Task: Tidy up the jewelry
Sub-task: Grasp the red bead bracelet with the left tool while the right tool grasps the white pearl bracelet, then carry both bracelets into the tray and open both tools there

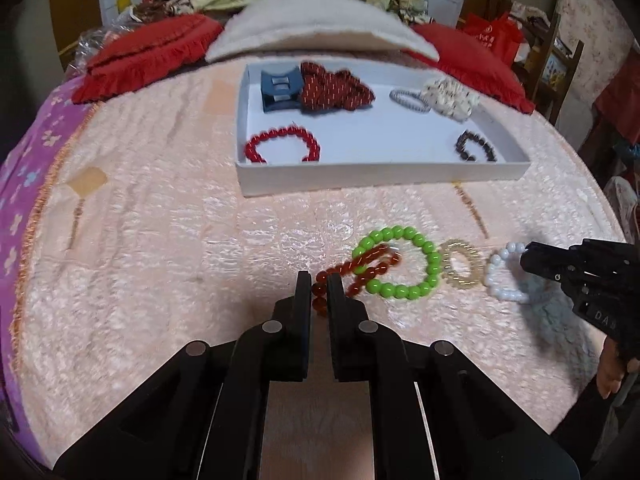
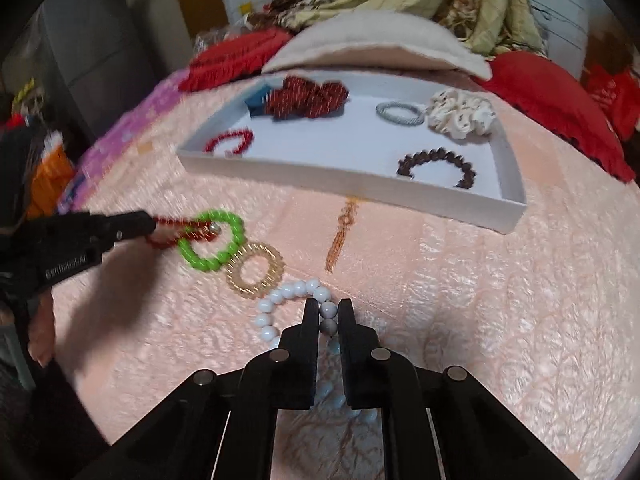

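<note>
Beads of a dark amber-red bracelet (image 1: 362,270) sit pinched between the fingers of the left claw (image 1: 319,280), low in the centre of the left wrist view; its far loop overlaps a bright green plastic bead bracelet (image 1: 404,268), so where one ends is hard to trace. The right claw (image 2: 329,307) is clenched on a white round-bead bracelet (image 2: 288,300), whose near part is hidden under the fingers. Between them on the pink quilted bedspread (image 1: 160,240) lies a clear golden coil hair tie (image 2: 256,270), touching the green bracelet. Upper centre, the shallow white cardboard tray (image 1: 380,178) holds a red bead bracelet (image 1: 282,144) and a dark brown bead bracelet (image 2: 438,166), both partly cut off by its near wall; motion blurs the red patterned fabric piece (image 1: 336,88).
</note>
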Available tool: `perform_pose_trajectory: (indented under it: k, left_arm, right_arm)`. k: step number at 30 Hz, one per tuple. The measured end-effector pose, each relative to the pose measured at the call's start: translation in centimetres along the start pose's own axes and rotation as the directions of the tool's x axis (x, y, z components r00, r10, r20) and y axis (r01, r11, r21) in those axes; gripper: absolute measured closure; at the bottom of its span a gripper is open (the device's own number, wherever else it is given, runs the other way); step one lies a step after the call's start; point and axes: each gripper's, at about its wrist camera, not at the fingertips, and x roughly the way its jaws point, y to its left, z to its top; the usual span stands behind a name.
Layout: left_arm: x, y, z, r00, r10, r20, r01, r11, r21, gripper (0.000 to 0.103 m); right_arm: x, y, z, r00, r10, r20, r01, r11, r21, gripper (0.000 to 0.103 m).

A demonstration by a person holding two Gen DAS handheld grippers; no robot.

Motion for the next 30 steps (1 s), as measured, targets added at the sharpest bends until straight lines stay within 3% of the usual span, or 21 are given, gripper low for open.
perform_pose_trajectory:
  k: [15, 30]
  left_arm:
    - [-11.0, -2.5, -0.3, 0.985, 0.029, 0.168, -0.030, 1.000, 0.008, 0.097]
    - [-14.7, -2.3, 0.3, 0.977, 0.038, 0.211, -0.042, 0.999, 0.013, 0.097]
  right_arm:
    - [-10.7, 0.5, -0.3, 0.977, 0.020, 0.213, -0.036, 0.997, 0.069, 0.094]
    - [-14.3, -0.5, 0.1, 0.963, 0.004, 0.269, -0.031, 0.995, 0.097, 0.094]
